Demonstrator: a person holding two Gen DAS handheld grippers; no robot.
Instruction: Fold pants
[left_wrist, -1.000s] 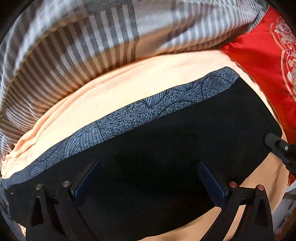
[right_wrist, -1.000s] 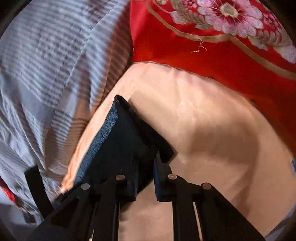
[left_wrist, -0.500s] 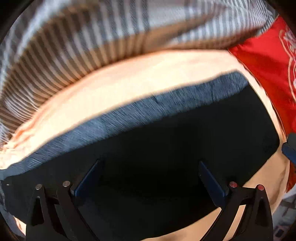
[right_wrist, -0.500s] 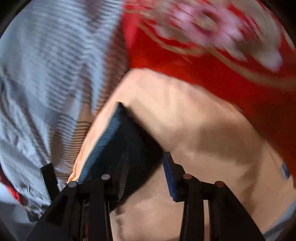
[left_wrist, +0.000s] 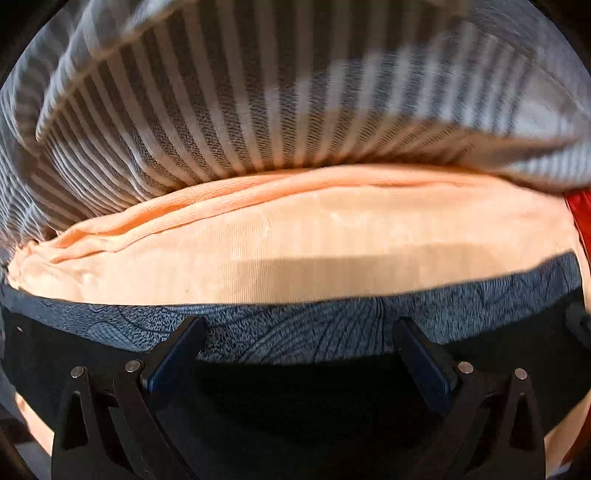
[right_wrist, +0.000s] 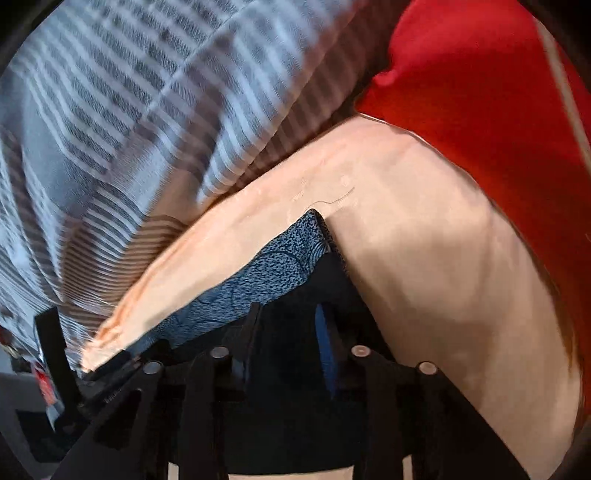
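Note:
The black pants (left_wrist: 295, 413) with a blue-grey patterned waistband (left_wrist: 295, 332) lie flat on a peach sheet (left_wrist: 295, 251). My left gripper (left_wrist: 299, 332) is open, its two fingers spread wide over the waistband. In the right wrist view the waistband's end (right_wrist: 273, 266) and black cloth (right_wrist: 295, 369) sit under my right gripper (right_wrist: 290, 317). Its jaws stand partly apart with black cloth between them; no grip shows.
A grey and white striped blanket (left_wrist: 258, 110) is bunched along the far side of the sheet and also shows in the right wrist view (right_wrist: 129, 129). A red embroidered cushion (right_wrist: 480, 92) lies at the far right. The left gripper's arm (right_wrist: 55, 350) shows at lower left.
My right gripper has opened from its shut hold on the pants' edge. Both grippers have moved forward toward the waistband, which now lies at the left fingertips.

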